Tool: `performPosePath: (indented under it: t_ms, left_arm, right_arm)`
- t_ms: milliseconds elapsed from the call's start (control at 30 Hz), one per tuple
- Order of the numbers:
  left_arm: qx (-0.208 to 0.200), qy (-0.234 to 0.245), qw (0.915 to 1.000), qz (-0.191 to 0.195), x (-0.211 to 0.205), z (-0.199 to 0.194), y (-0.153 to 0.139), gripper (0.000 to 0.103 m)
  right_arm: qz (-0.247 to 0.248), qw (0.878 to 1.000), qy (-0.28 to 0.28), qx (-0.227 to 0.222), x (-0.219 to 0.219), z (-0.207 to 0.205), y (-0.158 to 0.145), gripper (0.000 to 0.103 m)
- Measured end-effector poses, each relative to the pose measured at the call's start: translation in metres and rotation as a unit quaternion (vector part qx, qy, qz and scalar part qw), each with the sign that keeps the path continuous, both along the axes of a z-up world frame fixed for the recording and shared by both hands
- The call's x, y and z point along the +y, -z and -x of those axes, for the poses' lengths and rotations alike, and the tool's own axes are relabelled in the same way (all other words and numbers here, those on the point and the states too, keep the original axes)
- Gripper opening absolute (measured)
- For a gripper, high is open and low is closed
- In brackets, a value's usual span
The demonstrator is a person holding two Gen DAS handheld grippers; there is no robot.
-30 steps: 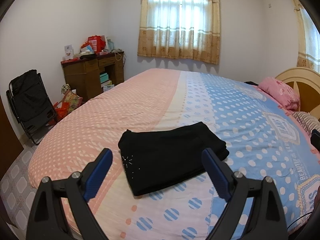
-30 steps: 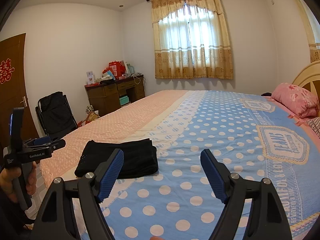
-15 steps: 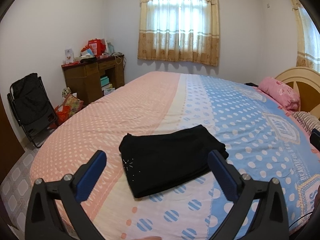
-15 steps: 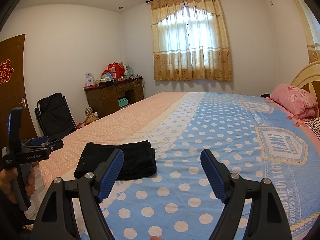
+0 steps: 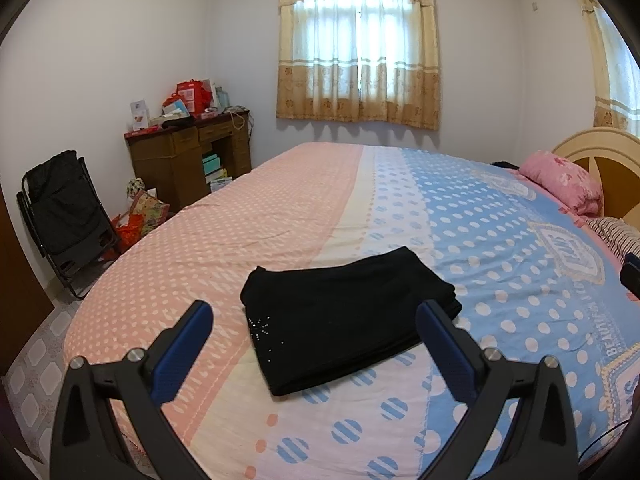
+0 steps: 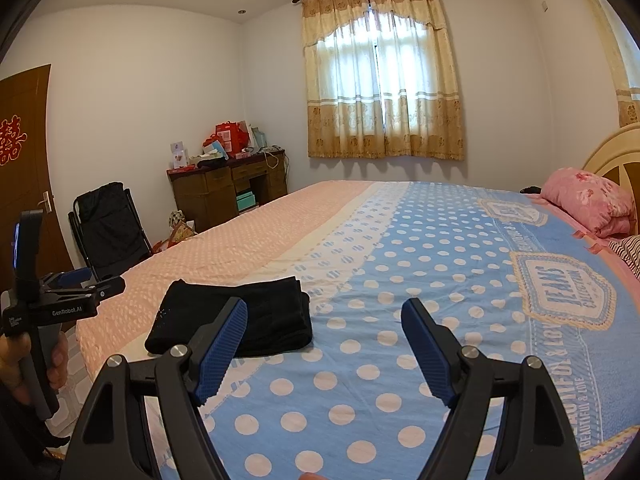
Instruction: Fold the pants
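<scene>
The black pants (image 5: 344, 316) lie folded into a compact rectangle on the bed (image 5: 304, 216), with small studs near one corner. They also show in the right wrist view (image 6: 236, 320), left of centre. My left gripper (image 5: 314, 332) is open and empty, held above the near bed edge in front of the pants. My right gripper (image 6: 324, 332) is open and empty, to the right of the pants above the blue dotted cover. The left gripper's body shows at the far left of the right wrist view (image 6: 60, 300), in a hand.
A pink pillow (image 5: 564, 184) and the headboard (image 5: 600, 156) are at the right. A wooden desk (image 5: 188, 160) with red boxes and a black folding chair (image 5: 64, 216) stand by the left wall. A brown door (image 6: 24, 168) is at the far left.
My left gripper has drawn back and lowered slightly from the pants, jaws staying open. My right gripper has barely moved. The pants have not moved.
</scene>
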State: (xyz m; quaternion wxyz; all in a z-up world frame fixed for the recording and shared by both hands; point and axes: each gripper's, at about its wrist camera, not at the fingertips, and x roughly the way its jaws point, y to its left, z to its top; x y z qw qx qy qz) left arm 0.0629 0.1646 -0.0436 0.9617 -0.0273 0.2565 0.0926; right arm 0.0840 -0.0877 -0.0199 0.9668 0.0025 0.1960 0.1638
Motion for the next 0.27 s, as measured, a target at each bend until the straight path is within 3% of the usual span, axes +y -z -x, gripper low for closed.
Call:
performPosePath:
  t_ms: [267]
  left_arm:
    - [-0.002,0.0,1.0,-0.009,0.0005,-0.0037,0.0057,0.103]
  right_arm:
    - [0.003,1.0,0.001,0.002,0.0019,-0.0006,0.0028,0.08]
